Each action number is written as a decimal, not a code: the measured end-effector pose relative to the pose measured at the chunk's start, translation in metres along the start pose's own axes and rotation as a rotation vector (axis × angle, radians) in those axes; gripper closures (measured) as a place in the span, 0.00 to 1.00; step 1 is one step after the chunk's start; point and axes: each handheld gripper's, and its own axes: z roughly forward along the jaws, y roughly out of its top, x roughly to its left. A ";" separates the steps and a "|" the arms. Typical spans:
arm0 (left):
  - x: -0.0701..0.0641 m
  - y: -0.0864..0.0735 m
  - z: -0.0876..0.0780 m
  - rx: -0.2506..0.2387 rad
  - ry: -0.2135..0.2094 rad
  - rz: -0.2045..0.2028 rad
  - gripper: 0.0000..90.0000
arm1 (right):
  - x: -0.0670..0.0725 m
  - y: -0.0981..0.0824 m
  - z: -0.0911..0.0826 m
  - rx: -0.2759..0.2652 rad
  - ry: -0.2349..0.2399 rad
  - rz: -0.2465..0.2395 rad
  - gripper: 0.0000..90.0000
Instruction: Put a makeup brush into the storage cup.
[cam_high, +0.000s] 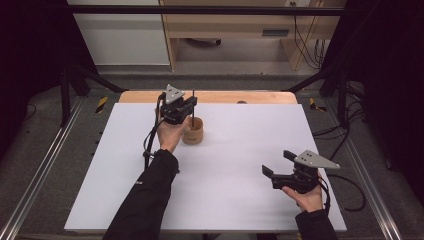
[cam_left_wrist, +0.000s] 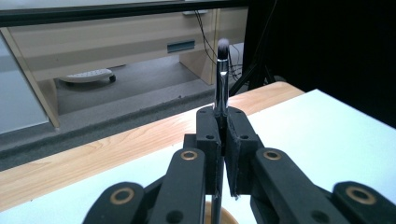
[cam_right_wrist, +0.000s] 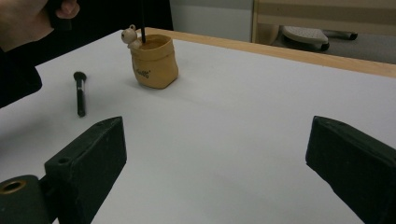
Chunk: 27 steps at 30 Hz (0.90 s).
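Note:
My left gripper (cam_high: 186, 106) is shut on a thin black brush (cam_high: 193, 107) and holds it upright, with the lower end inside a small tan pot (cam_high: 192, 132) near the table's back middle. In the left gripper view the jaws (cam_left_wrist: 222, 116) pinch the handle, and the brush (cam_left_wrist: 221, 79) sticks up with its bristle tip on top. The right gripper view has the pot (cam_right_wrist: 153, 63) with the dark handle (cam_right_wrist: 143, 28) standing in it. A second black brush (cam_right_wrist: 80, 93) lies flat on the table to the pot's left. My right gripper (cam_high: 278, 163) rests open at the front right, with nothing between its jaws (cam_right_wrist: 217, 140).
A white sheet (cam_high: 235, 150) covers the table, with a wooden strip (cam_high: 215, 96) along the far edge. A small bear figure (cam_right_wrist: 128, 35) sits on the pot's rim. Black frame bars and cables stand around the table; a wooden cabinet (cam_high: 240, 25) is behind.

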 end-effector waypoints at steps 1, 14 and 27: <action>0.000 -0.001 0.001 0.004 0.001 0.004 0.94 | 0.000 0.000 0.000 0.000 0.000 0.001 0.07; 0.001 -0.015 0.006 0.022 -0.002 -0.015 0.94 | 0.001 0.000 0.000 -0.002 -0.001 -0.004 0.07; -0.001 -0.029 0.010 0.054 -0.006 -0.015 0.94 | 0.001 0.000 0.000 -0.002 -0.001 -0.005 0.07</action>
